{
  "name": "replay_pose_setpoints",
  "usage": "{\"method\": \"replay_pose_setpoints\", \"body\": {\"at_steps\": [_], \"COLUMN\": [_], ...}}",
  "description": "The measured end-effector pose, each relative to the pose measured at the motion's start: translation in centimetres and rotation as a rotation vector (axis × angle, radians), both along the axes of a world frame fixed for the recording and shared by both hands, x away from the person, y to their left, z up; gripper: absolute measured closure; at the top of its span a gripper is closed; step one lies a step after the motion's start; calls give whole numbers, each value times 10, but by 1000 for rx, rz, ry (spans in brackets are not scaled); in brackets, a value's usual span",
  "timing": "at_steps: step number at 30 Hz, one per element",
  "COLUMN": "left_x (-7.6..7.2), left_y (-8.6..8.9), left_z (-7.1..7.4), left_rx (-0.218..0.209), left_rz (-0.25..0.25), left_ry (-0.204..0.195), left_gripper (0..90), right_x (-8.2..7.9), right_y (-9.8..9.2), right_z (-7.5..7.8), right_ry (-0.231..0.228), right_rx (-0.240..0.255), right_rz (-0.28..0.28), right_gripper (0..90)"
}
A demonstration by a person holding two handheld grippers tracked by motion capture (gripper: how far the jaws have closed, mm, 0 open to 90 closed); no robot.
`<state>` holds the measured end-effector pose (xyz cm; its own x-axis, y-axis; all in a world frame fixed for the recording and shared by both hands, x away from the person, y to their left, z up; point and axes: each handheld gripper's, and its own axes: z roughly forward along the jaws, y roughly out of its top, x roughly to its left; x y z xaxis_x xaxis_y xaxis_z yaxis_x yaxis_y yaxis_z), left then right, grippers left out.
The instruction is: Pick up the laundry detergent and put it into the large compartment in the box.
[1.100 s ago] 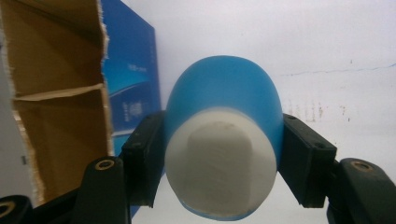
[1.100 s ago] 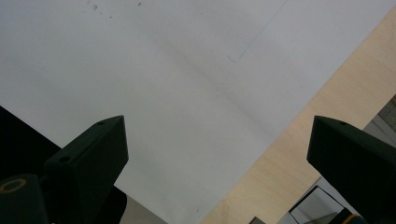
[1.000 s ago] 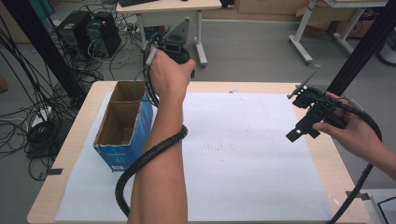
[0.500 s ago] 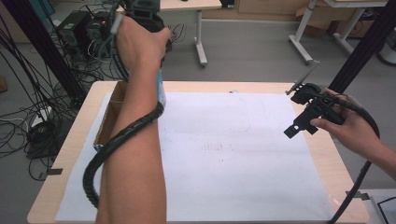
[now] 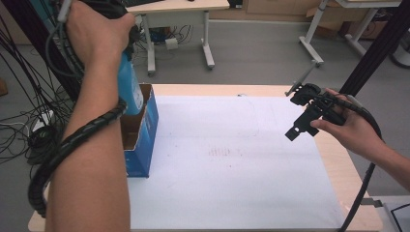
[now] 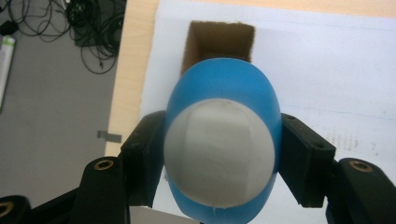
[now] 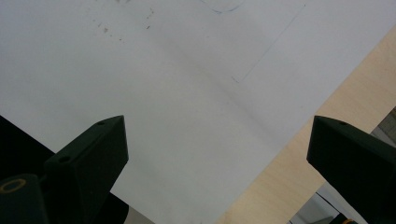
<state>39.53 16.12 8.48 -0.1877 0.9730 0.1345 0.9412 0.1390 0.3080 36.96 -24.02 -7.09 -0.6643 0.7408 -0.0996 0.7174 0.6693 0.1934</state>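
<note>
A blue bottle (image 6: 219, 93) with a grey-white rounded end (image 6: 218, 151) is clamped between the black jaws of my left gripper (image 6: 219, 154), which is shut on its sides. In the high view the bottle (image 5: 128, 92) hangs from the raised left hand at the top left, its lower end just over the open blue cardboard box (image 5: 145, 130). From the left gripper view the box's brown inside (image 6: 217, 42) lies straight below. My right gripper (image 5: 297, 129) hovers over the table's right side, open, with nothing between its jaws (image 7: 219, 135).
A white paper sheet (image 5: 232, 159) covers most of the wooden table (image 5: 338, 164). The box stands at the sheet's left edge. Cables (image 5: 24, 130) lie on the floor to the left, and desk legs (image 5: 208, 43) stand beyond the far edge.
The left hand has risen and drawn back toward the top left, lifting the blue bottle up out of the box. The right hand has stayed in place.
</note>
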Motion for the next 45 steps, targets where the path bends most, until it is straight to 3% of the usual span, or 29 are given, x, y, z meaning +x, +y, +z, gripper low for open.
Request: {"method": "replay_pose_setpoints", "body": {"at_steps": [9,22,29,45], "left_x": [-11,-22,-30,-26], "left_y": [21,30,34,32], "left_z": [-7,-30,-49,-94], "left_rx": [-9,-18,-27,-28], "left_rz": [26,24,23,-2], "left_ry": [-7,4,-10,34], "left_gripper": [388,387,387,387], "right_x": [-2,-14,-23,-32], "right_y": [8,5,5,4], "right_z": [1,5,7,3], "right_ry": [-4,-15,-26,-21], "right_rx": [-7,-5,-2,-3], "right_rz": [13,11,10,22], "right_gripper": [54,54,54,55]}}
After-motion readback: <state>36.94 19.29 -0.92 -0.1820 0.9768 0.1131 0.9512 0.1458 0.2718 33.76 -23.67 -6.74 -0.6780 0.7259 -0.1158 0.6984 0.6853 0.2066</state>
